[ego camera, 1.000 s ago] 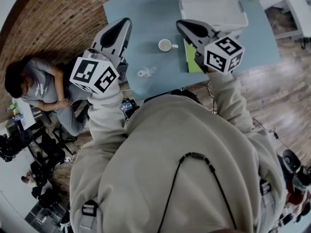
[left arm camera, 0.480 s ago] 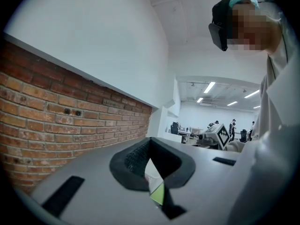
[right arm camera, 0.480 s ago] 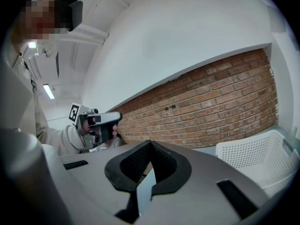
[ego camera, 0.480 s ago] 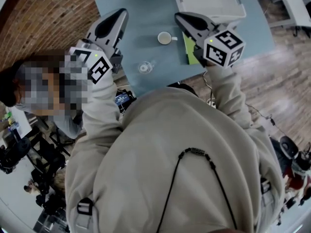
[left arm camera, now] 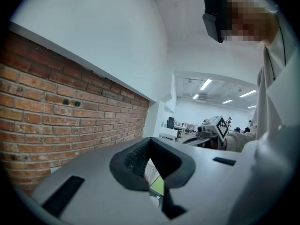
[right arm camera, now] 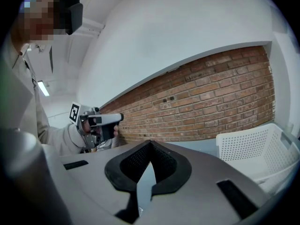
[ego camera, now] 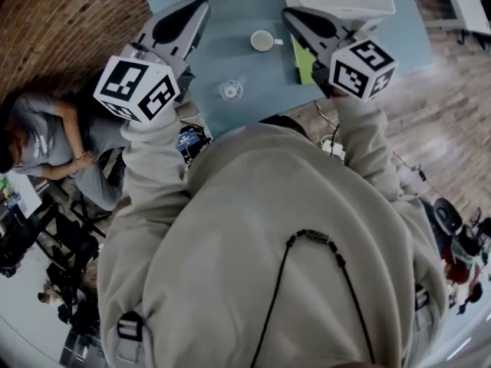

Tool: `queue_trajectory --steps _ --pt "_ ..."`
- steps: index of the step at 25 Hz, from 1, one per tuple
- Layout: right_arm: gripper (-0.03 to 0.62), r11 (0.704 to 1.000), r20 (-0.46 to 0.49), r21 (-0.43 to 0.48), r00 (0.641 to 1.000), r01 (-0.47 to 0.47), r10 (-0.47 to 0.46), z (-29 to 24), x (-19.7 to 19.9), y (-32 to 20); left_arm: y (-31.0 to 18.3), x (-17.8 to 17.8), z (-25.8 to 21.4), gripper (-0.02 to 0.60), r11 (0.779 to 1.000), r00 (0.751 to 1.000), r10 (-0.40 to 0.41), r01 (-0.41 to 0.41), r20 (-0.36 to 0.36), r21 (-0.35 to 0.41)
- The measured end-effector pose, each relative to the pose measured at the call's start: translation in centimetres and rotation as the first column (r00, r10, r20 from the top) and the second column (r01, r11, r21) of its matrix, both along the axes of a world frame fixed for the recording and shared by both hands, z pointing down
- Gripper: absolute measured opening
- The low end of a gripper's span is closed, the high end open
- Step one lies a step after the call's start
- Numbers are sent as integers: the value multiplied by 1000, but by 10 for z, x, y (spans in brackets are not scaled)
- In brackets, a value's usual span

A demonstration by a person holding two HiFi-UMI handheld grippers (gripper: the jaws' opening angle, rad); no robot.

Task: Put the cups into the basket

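Cups are both standing on the table [ego camera: 230,21] in the head view. The white cup [ego camera: 262,41] is sitting ahead of the jaws, in the gap between the two tips and nearer the right one. The glass cup [ego camera: 230,90] is sitting further back, between the two gripper bodies and close to the table's near edge. The basket [ego camera: 376,6] is lying beyond the right tips at the far side, cut by the frame's top. The left gripper [ego camera: 201,4] is reaching in over the table's left edge and the right gripper [ego camera: 288,12] over the near edge. Both sleeves are stretching forward, and the tips are holding well apart with bare tabletop between them. A green sheet [ego camera: 301,67] is lying just beside the right gripper's body. A seated person [ego camera: 46,136] is sitting off to the left of the left gripper, clear of the table.

In the left gripper view the jaws are pressing together at the tips, pinching nothing. Through the slit below them, slivers of basket mesh, green sheet and what looks like a cup's rim are showing. A brick wall [left arm camera: 70,111] is running along their left, and the right gripper's marker cube [left arm camera: 219,127] is showing off to their right.

In the right gripper view the jaws are likewise pressing together, empty. The basket's perforated wall is standing ahead and to their right, the brick wall is running behind it, and the left gripper is hanging off to their left. Only the head view is showing both cups whole.
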State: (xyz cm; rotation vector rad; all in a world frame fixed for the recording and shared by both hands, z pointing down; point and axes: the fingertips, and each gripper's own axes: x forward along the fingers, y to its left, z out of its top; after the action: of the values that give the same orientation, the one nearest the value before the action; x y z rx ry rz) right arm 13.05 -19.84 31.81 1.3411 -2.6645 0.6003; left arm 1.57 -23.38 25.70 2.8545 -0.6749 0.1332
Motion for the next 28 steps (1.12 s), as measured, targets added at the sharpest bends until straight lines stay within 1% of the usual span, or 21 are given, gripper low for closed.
queue_trajectory --steps 5,11,15,20,28 --pt "12 999 -6 -37 1000 4 -4 15 -7 0 -5 -15 16 -2 999 1000 -11 11 -4 -33" --pt "12 998 -21 -64 1000 21 -22 25 -18 3 2 -27 28 -2 997 999 35 -36 -13 -68" --pt "12 997 -30 -73 999 34 -36 33 -25 5 3 -34 36 -3 995 999 36 -39 -32 -92" --pt "12 995 -22 -92 999 48 -50 41 -31 0 3 -34 45 -2 993 999 39 -42 -25 -111" --pt "12 991 -32 -117 997 68 -72 50 -39 -2 3 -30 53 -2 989 998 54 -58 -38 -136"
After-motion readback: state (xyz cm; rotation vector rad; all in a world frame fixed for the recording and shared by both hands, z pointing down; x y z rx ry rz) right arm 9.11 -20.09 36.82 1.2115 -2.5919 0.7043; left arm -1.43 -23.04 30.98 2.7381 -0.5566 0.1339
